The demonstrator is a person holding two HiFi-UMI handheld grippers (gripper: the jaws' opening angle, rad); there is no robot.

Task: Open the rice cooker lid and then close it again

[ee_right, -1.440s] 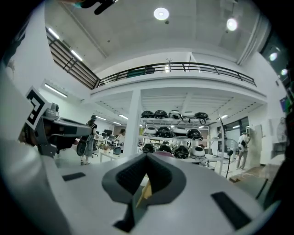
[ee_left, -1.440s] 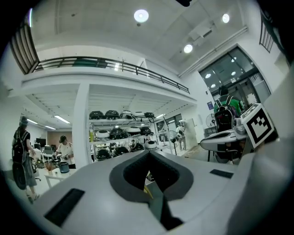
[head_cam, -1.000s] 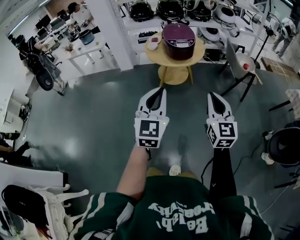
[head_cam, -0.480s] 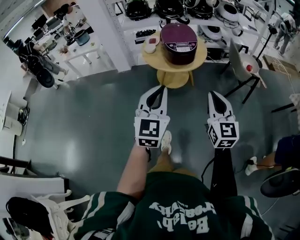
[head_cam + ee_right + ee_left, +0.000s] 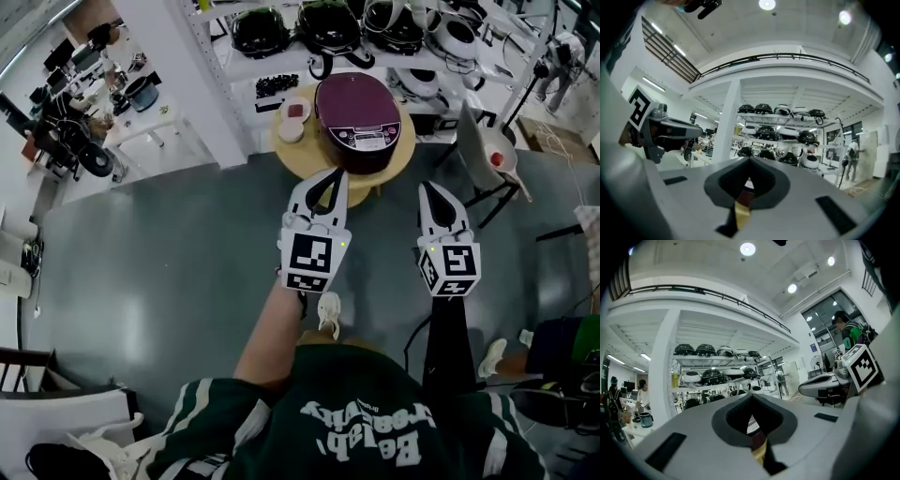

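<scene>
— Where is the rice cooker?

— In the head view it's at twelve o'clock from the person, a maroon one on a round wooden table. Its lid is down and its control panel faces us. Two small white dishes sit at its nine o'clock.

— And the grippers?

— Both are held out level toward it and touch nothing. The left gripper has its tip over the table's near edge, at the cooker's seven o'clock. The right gripper is at its five o'clock, over the grey floor.

— Are the jaws clenched?

— Yes. Each gripper view shows its two jaws meeting at the tips, with nothing between them. Through the rounded opening behind the tips only a sliver of maroon over tan shows.

— Do those views add anything else?

— They look level, so they show the shelves of cookers front on, plus the ceiling lights. The head view sees the shelves only from above. Each gripper view also shows the other gripper at its edge.
</scene>
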